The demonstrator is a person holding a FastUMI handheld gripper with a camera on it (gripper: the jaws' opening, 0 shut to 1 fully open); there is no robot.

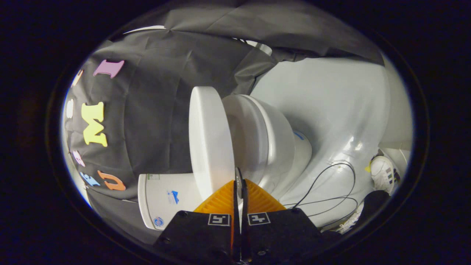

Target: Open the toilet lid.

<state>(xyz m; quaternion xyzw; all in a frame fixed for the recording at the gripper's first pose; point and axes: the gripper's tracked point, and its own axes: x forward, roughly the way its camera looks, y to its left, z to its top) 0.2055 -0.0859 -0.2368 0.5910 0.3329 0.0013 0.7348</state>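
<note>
Black cloth (158,121) drapes the booth's wall behind the toilet, and a pale glossy floor (331,110) spreads out on the other side; the whole view is rolled sideways. At the near end, the gripper (239,184) has its two fingers drawn almost together, with only a thin slit left between them. Whether they pinch anything I cannot tell, though the tips sit right against the lower edge of the toilet lid (209,140). That white lid stands partly raised, swung away from the seat (250,136), so a wedge-shaped gap shows between the two. Beyond the seat is the white bowl (283,147), and just beside the lid, toward the cloth, is the tank (165,198) with small stickers on it. Farther off, thin black cables (331,184) loop across the floor, and a white sneaker (382,173) rests near them.
</note>
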